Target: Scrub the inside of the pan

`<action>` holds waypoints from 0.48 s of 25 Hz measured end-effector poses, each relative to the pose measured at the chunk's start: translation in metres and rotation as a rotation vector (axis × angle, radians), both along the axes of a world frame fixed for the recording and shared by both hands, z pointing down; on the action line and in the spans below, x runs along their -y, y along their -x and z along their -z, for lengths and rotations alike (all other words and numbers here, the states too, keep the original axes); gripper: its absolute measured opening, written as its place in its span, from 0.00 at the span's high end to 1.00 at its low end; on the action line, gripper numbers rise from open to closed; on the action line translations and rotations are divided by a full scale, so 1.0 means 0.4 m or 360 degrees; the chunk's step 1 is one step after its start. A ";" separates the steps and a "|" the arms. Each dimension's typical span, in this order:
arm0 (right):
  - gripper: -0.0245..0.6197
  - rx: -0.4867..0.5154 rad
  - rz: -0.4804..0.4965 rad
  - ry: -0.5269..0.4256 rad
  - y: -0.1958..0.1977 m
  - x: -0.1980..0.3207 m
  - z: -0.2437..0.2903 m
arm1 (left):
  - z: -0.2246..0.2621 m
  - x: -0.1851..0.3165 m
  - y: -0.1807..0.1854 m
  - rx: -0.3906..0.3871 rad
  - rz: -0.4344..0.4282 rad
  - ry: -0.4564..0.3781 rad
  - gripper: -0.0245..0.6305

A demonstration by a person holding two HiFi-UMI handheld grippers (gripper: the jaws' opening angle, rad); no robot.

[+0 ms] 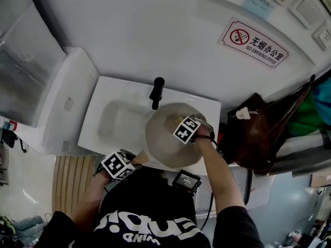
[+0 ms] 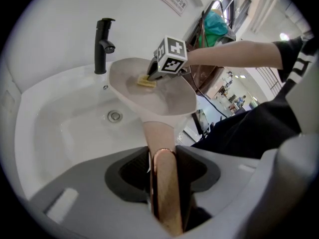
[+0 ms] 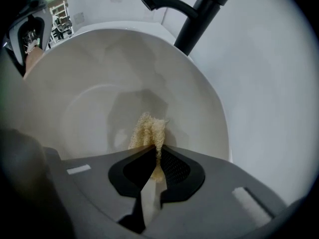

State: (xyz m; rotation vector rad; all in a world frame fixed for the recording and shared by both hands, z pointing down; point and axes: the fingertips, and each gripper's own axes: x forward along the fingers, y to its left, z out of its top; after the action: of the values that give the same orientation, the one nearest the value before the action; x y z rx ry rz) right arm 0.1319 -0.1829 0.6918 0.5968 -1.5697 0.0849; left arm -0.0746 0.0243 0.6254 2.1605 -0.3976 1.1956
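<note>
A cream-coloured pan (image 1: 166,138) hangs tilted over the white sink (image 1: 111,105). Its copper-toned handle (image 2: 165,193) runs between the jaws of my left gripper (image 2: 164,166), which is shut on it; that gripper's marker cube (image 1: 118,165) shows at the sink's near edge. My right gripper (image 3: 155,151) points down into the pan bowl (image 3: 99,108) and is shut on a yellowish scrub sponge (image 3: 147,131). The sponge (image 2: 146,81) lies against the pan's inner wall, on the side toward the tap.
A black tap (image 1: 156,91) stands at the back of the sink, just beyond the pan's rim. The drain (image 2: 115,116) sits below the pan. A brown bag (image 1: 258,133) lies right of the sink, a no-smoking sign (image 1: 253,43) hangs on the wall.
</note>
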 end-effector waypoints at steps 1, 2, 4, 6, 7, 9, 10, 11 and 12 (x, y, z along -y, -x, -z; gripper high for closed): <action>0.90 -0.0012 0.0007 0.0013 -0.005 -0.005 0.001 | 0.001 0.001 0.000 -0.0003 0.0001 0.0000 0.71; 0.90 -0.0022 0.0015 0.0024 -0.009 -0.011 0.002 | 0.001 0.002 0.000 -0.0005 0.0002 0.0001 0.71; 0.90 -0.0040 0.0032 0.0051 -0.016 -0.028 0.002 | 0.001 0.003 -0.001 -0.0009 0.0002 0.0002 0.71; 0.90 -0.0050 0.0041 0.0099 -0.022 -0.054 0.000 | 0.000 0.001 0.000 -0.0011 0.0005 0.0004 0.71; 0.90 -0.0052 0.0047 0.0131 -0.024 -0.070 -0.001 | 0.000 0.001 0.000 -0.0012 0.0006 0.0004 0.71; 0.90 -0.0051 0.0064 0.0193 -0.029 -0.101 -0.001 | 0.001 0.003 0.001 -0.0013 0.0007 0.0002 0.71; 0.90 -0.0047 0.0077 0.0219 -0.030 -0.116 -0.001 | 0.001 0.004 0.001 -0.0014 0.0007 0.0000 0.71; 0.90 -0.0041 0.0090 0.0241 -0.030 -0.130 0.000 | 0.001 0.005 0.001 -0.0015 0.0007 -0.0001 0.71; 0.90 -0.0035 0.0104 0.0261 -0.030 -0.145 0.000 | 0.001 0.005 0.001 -0.0017 0.0006 -0.0001 0.71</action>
State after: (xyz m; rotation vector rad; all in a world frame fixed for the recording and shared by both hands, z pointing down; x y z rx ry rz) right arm 0.1437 -0.1247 0.6919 0.4168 -1.5424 0.1558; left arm -0.0749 0.0222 0.6252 2.1649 -0.3979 1.1818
